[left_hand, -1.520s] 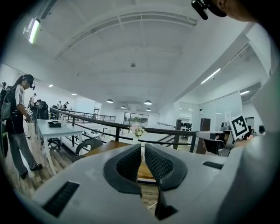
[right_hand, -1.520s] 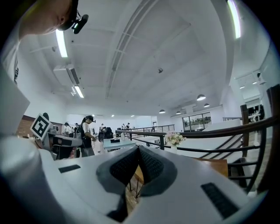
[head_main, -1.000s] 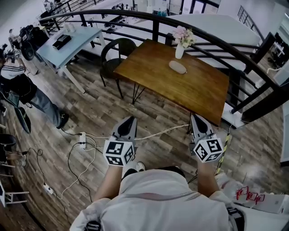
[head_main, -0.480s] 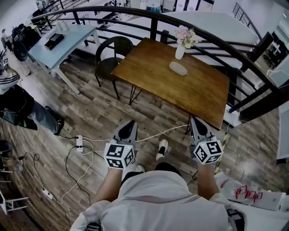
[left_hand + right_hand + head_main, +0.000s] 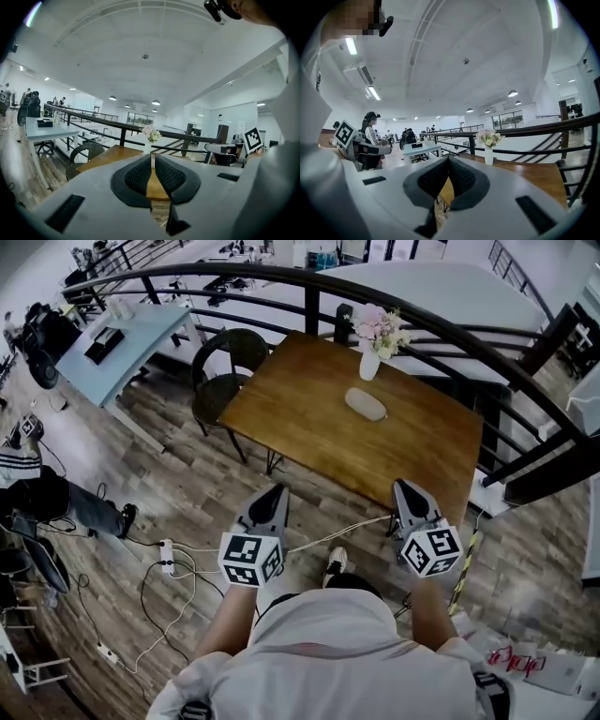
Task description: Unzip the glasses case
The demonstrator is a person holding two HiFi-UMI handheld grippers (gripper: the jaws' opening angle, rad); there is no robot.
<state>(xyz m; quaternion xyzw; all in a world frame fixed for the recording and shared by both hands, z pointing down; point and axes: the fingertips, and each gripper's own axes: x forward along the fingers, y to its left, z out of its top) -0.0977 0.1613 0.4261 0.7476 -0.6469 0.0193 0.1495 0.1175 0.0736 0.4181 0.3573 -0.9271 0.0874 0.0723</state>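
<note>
Closest to the body, the left gripper [image 5: 273, 495] and the right gripper [image 5: 407, 491] are held side by side, each with its jaws pressed together on nothing. Below them, a power strip [image 5: 170, 554] and loose cables [image 5: 178, 601] are spread over the wooden floor [image 5: 234, 474], and a white cord [image 5: 337, 517] is stretched across the way to the table [image 5: 300, 418]. Tripping on that cord is judged the nearest risk, since the floor is partly hidden by the grippers.

Further on, the glasses case [image 5: 366, 404] is seen lying flat on the table top, well apart from both grippers. Its zip cannot be made out from here. Just beyond it a vase [image 5: 369, 362] of flowers is stood near the far edge, and it could be knocked over if the case is pushed or overreached. The case is also likely to slide unless it is pinned by one gripper while the zip pull is drawn.

A chair [image 5: 225, 362] is placed at the table's left, and a curved railing [image 5: 441, 329] is set behind.
</note>
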